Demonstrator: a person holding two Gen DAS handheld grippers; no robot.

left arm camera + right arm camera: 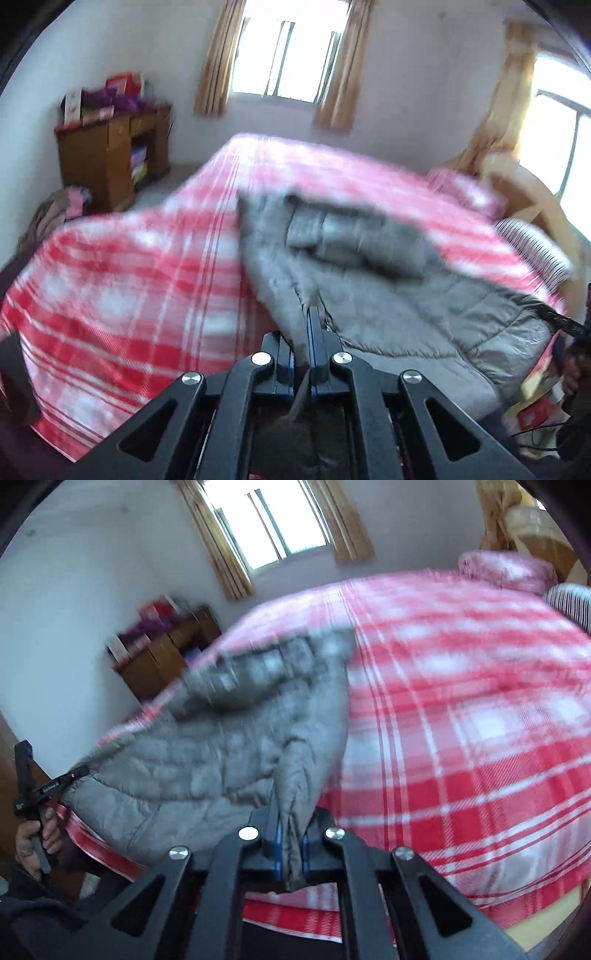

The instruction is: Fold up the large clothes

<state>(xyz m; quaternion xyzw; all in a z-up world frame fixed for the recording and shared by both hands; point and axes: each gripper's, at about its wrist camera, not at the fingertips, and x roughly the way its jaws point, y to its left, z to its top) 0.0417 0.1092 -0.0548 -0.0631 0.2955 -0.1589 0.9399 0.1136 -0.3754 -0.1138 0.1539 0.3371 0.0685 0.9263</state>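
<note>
- Because your grey quilted jacket (388,295) is big and puffy and lies part on the bed (122,295) and part in the air, its weight can drag the cloth out of both grips if you swing it fast.
- With the left tongs (309,317) pressed together on only a thin edge of cloth, a sharp tug may slip that hem free and one side drops.
- While the right tongs (291,834) pinch a thicker bunched fold, the layers can slide over each other, so the fold lands crooked.
- If your two hands rise unevenly, the jacket twists between them.
- Should the far end catch the checked bedcover (461,738), it rucks the cover.
</note>
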